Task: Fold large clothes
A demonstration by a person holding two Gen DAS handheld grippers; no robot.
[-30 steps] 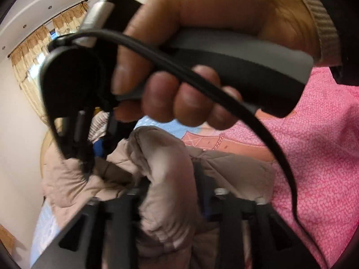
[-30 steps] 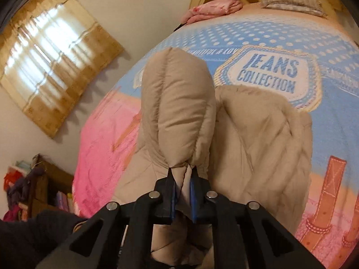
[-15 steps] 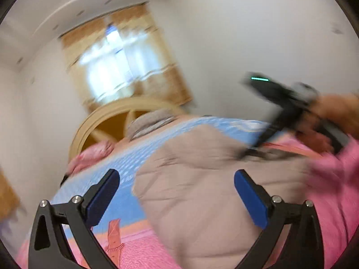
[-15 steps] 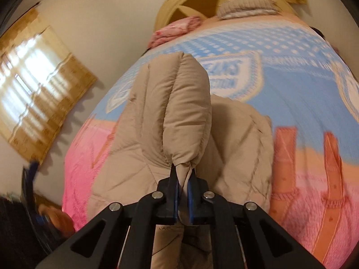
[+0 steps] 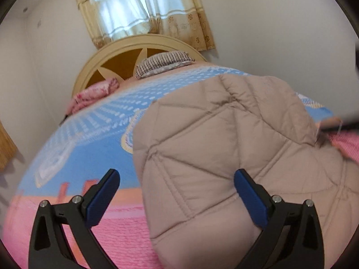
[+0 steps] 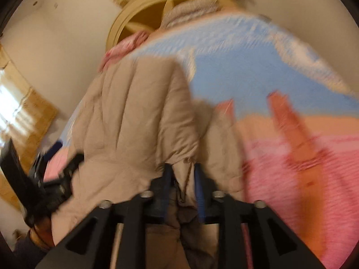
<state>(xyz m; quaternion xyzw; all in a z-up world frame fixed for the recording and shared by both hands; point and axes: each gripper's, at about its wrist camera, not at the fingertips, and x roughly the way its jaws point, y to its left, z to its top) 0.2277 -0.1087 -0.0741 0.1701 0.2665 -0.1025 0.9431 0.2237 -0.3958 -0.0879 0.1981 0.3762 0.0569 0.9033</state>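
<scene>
A beige quilted puffer jacket [image 5: 226,148] lies bunched on the bed. My left gripper [image 5: 176,185] is open and empty, its blue-padded jaws spread wide over the jacket's near left edge. In the right wrist view the jacket [image 6: 134,116] fills the middle, blurred by motion. My right gripper [image 6: 182,174] holds a fold of the jacket between its jaws, which stand slightly apart around the cloth. The left gripper [image 6: 51,177] shows at the left edge of that view, beside the jacket.
The bed cover [image 5: 94,139] is blue with white dots farther off and pink near me. A striped pillow [image 5: 163,63] and a folded pink blanket [image 5: 94,94] lie by the round headboard [image 5: 125,51]. A curtained window [image 5: 143,9] is behind it.
My left gripper let go of the jacket, opened wide and swung round to face the headboard. My right gripper kept hold of its fold and moved quickly, its jaws slightly wider now.
</scene>
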